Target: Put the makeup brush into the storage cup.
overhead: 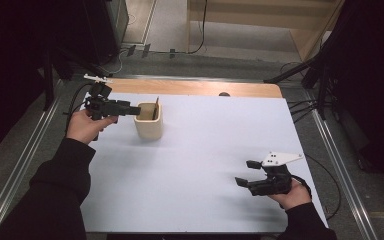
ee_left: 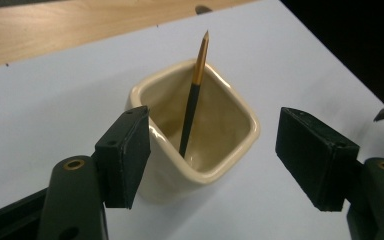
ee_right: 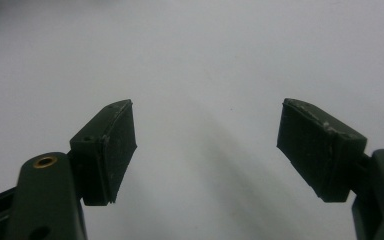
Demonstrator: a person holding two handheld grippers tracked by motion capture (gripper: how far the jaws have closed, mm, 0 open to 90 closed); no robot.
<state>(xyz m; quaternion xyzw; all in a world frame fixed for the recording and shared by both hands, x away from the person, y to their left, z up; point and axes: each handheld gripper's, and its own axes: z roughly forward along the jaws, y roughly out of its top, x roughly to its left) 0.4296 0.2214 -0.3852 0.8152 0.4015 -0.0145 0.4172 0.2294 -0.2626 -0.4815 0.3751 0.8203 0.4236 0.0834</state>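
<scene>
Left hand-held gripper [ee_left: 212, 155] is spread wide, jaws apart and holding nothing, its nearer pad right against the outer wall of the cream cup [ee_left: 200, 130] while the other pad stands clear off the far corner, so the cup sits partly in the gap rather than squarely framed. That reads as a line-up, either to steady the cup or to reach for what's in it. And in it: a pencil [ee_left: 192, 100], dark body, golden upper part, point up, leaning against the far rim toward twelve o'clock. From above, the cup stands at about ten o'clock on the white tabletop [overhead: 205, 150], close to the left edge and just short of the bare wood strip along the back. Over at four o'clock, the right hand-held gripper [overhead: 245, 174] is also wide open and empty, held low over bare white surface, near the front right corner, well apart from the cup. It looks parked out of the way, leaving the left side to work. Plenty of open room through the middle; the tight spots are the left edge beside the cup and the right gripper's corner.
</scene>
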